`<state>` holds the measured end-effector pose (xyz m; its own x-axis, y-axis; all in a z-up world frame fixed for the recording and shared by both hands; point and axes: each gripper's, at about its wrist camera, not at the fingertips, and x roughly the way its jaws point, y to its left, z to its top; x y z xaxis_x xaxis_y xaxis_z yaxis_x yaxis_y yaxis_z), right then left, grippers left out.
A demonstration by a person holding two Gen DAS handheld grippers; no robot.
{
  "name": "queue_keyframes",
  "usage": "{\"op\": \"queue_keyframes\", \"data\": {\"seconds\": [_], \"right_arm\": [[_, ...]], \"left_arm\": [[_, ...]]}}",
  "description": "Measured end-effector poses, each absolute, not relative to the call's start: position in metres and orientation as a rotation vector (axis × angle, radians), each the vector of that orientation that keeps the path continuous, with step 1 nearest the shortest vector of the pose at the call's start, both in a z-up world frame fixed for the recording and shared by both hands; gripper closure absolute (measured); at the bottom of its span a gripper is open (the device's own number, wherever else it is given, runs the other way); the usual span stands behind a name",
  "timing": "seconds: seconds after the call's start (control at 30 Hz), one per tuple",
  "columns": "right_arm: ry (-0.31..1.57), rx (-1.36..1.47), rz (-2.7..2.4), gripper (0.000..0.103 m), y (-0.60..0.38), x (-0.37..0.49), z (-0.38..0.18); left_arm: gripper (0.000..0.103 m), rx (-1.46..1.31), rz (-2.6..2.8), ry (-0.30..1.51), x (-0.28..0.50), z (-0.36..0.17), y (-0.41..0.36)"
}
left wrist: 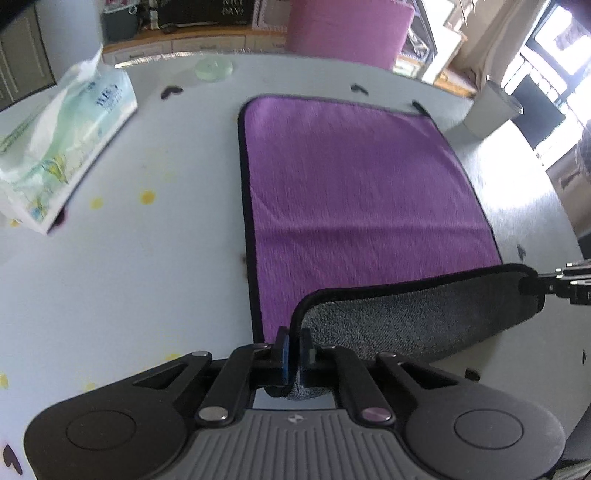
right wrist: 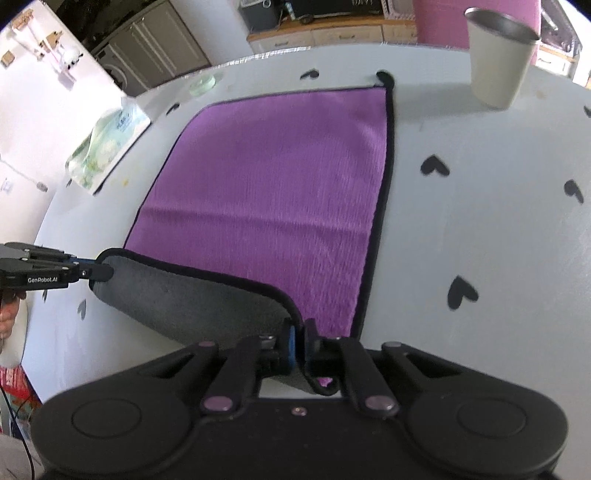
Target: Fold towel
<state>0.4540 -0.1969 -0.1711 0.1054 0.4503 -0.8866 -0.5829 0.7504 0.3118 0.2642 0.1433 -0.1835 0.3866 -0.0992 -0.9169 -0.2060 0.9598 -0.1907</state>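
Note:
A purple towel (left wrist: 354, 184) with black trim and a grey underside lies flat on the white table (left wrist: 147, 277); it also shows in the right wrist view (right wrist: 273, 192). Its near edge is lifted and turned over, showing the grey side (left wrist: 413, 321) (right wrist: 192, 302). My left gripper (left wrist: 294, 345) is shut on the near left corner. My right gripper (right wrist: 300, 341) is shut on the near right corner. Each gripper shows in the other's view, the right one (left wrist: 532, 285) at the right edge and the left one (right wrist: 99, 273) at the left edge.
A tissue pack (left wrist: 62, 147) lies left of the towel. A grey cup (right wrist: 498, 55) stands at the far right. A glass coaster (left wrist: 214, 68) sits at the far edge. Black hearts (right wrist: 436, 166) dot the tabletop. A pink chair (left wrist: 351, 29) stands behind the table.

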Motion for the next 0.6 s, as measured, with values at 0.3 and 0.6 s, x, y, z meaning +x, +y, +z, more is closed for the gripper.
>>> {"op": "queue_keyframes", "data": {"seconds": [0.3, 0.6], "right_arm": [[1.157, -0.105, 0.743, 0.099, -0.194, 0.466, -0.142], [1.09, -0.148, 0.732, 0.099, -0.173, 0.502, -0.119]], "left_arm": [[0.098, -0.3, 0.071, 1.061, 0.277, -0.149, 0.15], [0.098, -0.275, 0.068, 1.0, 0.318, -0.127, 0.162]]}}
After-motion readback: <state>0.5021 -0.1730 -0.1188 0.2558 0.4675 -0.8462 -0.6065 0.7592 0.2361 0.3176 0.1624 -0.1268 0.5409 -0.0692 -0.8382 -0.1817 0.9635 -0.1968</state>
